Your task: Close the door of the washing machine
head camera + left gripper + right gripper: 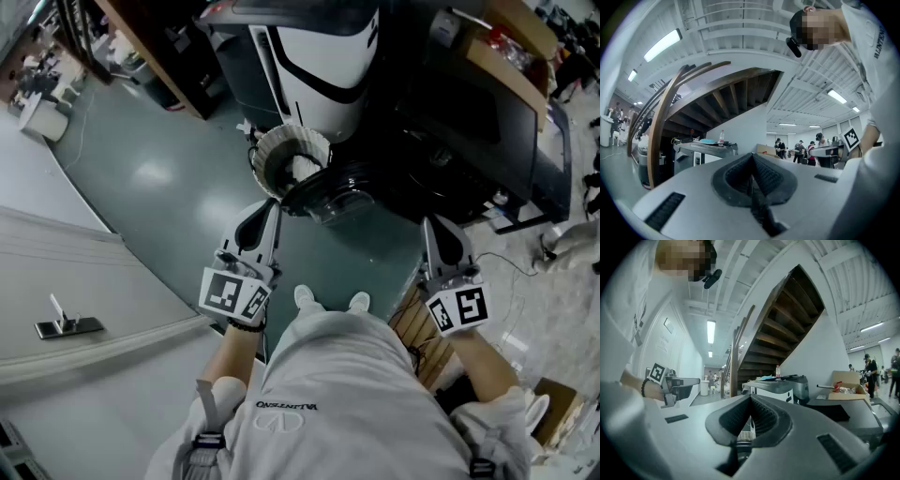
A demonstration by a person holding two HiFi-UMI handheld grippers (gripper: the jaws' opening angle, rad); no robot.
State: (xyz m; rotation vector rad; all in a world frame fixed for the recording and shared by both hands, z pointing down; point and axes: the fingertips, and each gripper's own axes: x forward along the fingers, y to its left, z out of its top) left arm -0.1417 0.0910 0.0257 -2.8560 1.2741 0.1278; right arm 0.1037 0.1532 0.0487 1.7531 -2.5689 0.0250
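Note:
The white washing machine with a black stripe stands ahead of me in the head view. Its round dark door hangs open below the white-rimmed drum opening. My left gripper is shut and empty, its tip just left of the door's edge; whether it touches I cannot tell. My right gripper is shut and empty too, held level to the right of the door and apart from it. Both gripper views show closed jaws, the left gripper and the right gripper, with the machine beyond.
A dark cabinet with a cardboard box on it stands right of the machine. A wooden pallet lies by my right foot. A pale wall runs along the left. A wooden staircase rises behind. People stand far off.

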